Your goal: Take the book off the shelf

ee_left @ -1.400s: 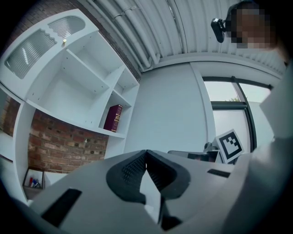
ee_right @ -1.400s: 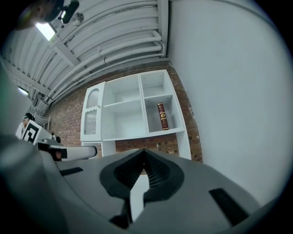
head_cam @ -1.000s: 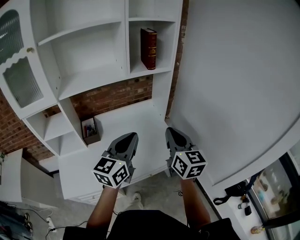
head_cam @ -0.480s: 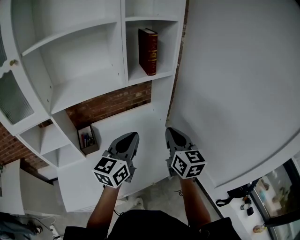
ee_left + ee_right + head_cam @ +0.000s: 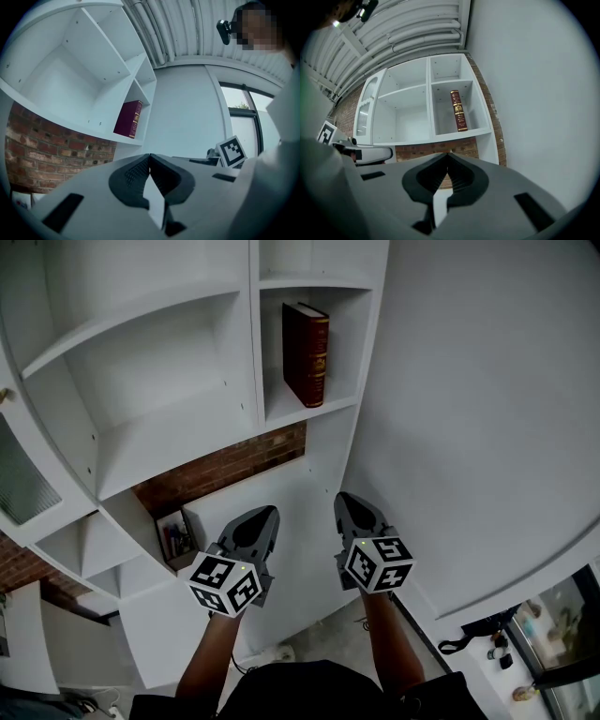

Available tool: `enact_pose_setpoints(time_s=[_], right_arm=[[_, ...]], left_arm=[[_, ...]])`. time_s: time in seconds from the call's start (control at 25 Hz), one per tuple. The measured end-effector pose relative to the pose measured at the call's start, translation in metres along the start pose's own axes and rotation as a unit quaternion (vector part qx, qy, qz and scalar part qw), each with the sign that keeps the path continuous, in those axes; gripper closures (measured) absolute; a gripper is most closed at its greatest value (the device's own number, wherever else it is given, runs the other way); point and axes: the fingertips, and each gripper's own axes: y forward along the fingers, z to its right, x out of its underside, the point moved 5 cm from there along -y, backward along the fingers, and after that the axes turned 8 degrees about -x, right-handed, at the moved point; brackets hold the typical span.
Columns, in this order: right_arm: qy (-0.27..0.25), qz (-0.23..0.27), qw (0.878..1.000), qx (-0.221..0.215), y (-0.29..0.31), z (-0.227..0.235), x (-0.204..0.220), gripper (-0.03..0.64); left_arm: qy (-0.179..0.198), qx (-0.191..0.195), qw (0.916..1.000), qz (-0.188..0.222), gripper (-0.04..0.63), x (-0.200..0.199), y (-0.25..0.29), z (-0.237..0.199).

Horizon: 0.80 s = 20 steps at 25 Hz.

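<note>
book point(image 5: 307, 352) upright on shelf point(image 5: 309, 409), long axis vertical, spine outward

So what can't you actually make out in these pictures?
- Book title: the gold spine print is too small in every view.
- Small box contents: too small in the head view.
- Glass door: cut off by the head view's left edge.

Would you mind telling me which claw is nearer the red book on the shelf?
Right, marginally: the right claw sits below the book, slightly right; the left claw lies further lower-left.
</note>
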Motion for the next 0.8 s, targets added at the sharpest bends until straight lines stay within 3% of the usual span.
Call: enact_pose_setpoints(time_s=[0.48, 0.8], right_arm=[[-0.013, -0.007, 1.000, 0.027, 0.052, 0.004, 0.003, 0.597], [-0.041, 0.000, 0.998, 0.048, 0.066, 0.015, -0.007, 0.597]], left_arm=[[-0.015, 0.026, 0.9995, -0.009, 0.580, 0.004, 0.033, -0.047], [-0.021, 0.038, 0.9989, -0.016, 0.580, 0.009, 0.044, -0.054]])
